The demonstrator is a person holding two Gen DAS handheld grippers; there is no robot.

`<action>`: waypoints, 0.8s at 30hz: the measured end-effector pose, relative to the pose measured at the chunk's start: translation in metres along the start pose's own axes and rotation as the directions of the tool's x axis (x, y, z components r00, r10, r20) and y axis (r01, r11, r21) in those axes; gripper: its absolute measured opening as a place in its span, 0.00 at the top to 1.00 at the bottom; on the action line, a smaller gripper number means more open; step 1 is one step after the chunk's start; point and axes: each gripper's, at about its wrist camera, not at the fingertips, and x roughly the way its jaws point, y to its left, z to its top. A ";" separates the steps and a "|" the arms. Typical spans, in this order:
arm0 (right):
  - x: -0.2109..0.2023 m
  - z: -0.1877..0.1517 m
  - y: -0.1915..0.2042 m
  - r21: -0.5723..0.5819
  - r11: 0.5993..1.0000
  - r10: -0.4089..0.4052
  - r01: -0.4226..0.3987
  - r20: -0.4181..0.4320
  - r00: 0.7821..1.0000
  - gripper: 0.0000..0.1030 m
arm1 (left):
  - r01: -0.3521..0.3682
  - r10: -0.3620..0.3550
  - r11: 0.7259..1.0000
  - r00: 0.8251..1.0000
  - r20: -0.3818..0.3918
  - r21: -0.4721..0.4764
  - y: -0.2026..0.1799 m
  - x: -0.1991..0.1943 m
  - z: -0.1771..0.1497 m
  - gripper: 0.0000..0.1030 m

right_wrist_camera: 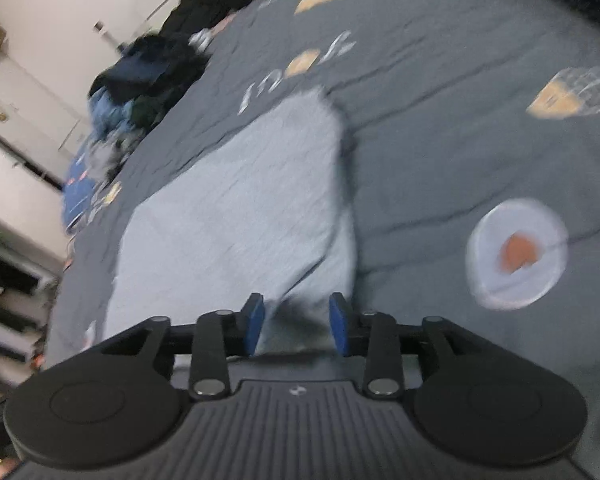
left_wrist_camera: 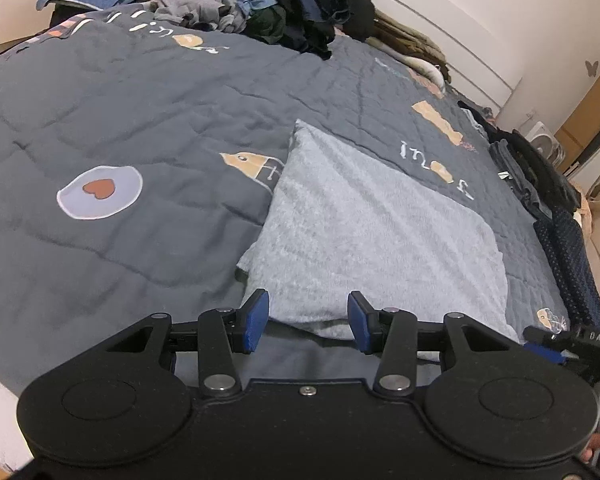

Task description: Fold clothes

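1. The bed (left_wrist_camera: 120, 120), under a dark grey quilt, carries everything: a big heap of unfolded clothes (left_wrist_camera: 268, 4) at its far end shows that most of the task is left.
2. A stack of dark clothes (left_wrist_camera: 540, 176) lies along the bed's right edge; it looks folded, though I cannot be sure.
3. The light grey garment (left_wrist_camera: 372, 232) lies flat near the front edge, already folded into a rough rectangle.
4. The left gripper (left_wrist_camera: 308, 320) hovers at its near edge, jaws partly open, holding nothing.
5. The right gripper (right_wrist_camera: 296, 326) straddles a raised near corner, jaws apart; whether the pads touch the cloth I cannot tell through the blur.
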 end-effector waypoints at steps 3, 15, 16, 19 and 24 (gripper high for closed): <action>-0.014 0.006 -0.018 0.070 0.998 -0.013 0.007 0.094 0.995 0.65 | 0.037 -0.038 0.999 0.999 0.015 0.017 -0.006 -0.002 -0.001 0.58; 0.015 -0.005 -0.018 -0.014 1.000 -0.001 0.001 -0.035 0.999 0.58 | 0.040 -0.040 0.999 0.999 0.002 0.033 -0.014 0.006 -0.002 0.57; 0.018 -0.005 -0.020 0.006 1.000 0.015 -0.014 -0.045 0.999 0.58 | 0.039 -0.039 0.999 0.999 0.001 0.033 -0.015 0.006 -0.002 0.57; 0.024 -0.005 -0.025 0.074 0.994 0.083 -0.077 -0.072 0.994 0.78 | 0.037 -0.037 0.999 0.999 -0.002 0.037 -0.016 0.007 -0.001 0.57; 0.008 -0.006 -0.023 0.077 0.990 0.121 -0.118 -0.047 0.991 0.95 | 0.024 -0.024 0.999 1.000 0.001 0.025 -0.013 0.006 0.000 0.56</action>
